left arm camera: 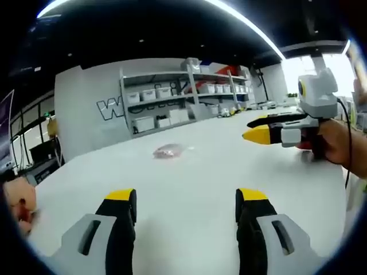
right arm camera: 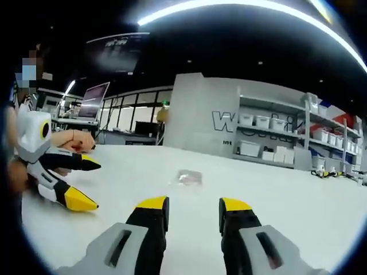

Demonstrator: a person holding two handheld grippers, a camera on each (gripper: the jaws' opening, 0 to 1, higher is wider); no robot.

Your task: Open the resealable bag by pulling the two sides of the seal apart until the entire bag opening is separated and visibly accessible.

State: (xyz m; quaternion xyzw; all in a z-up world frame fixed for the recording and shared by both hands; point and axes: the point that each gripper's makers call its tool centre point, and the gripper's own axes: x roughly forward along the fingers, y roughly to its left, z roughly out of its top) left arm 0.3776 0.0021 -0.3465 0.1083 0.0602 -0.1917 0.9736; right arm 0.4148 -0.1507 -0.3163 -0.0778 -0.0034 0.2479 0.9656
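A small clear resealable bag point(left arm camera: 170, 151) with pinkish contents lies flat on the white table point(left arm camera: 206, 172), well ahead of both grippers. In the right gripper view the bag point(right arm camera: 189, 177) sits just beyond the jaws. My left gripper point(left arm camera: 186, 203) is open, hovering above the table with nothing between its yellow-tipped jaws. My right gripper point(right arm camera: 193, 209) is open too, and empty. It comes into the left gripper view as the right gripper point(left arm camera: 261, 128) at the right, held in a hand, jaws parted. At the left of the right gripper view, the left gripper point(right arm camera: 80, 183) appears with its jaws spread.
Grey shelving point(left arm camera: 183, 97) with white bins stands against the far wall beyond the table. A person's hand point(left arm camera: 20, 203) rests at the table's left edge. A laptop point(right arm camera: 92, 103) and desks stand at the far left.
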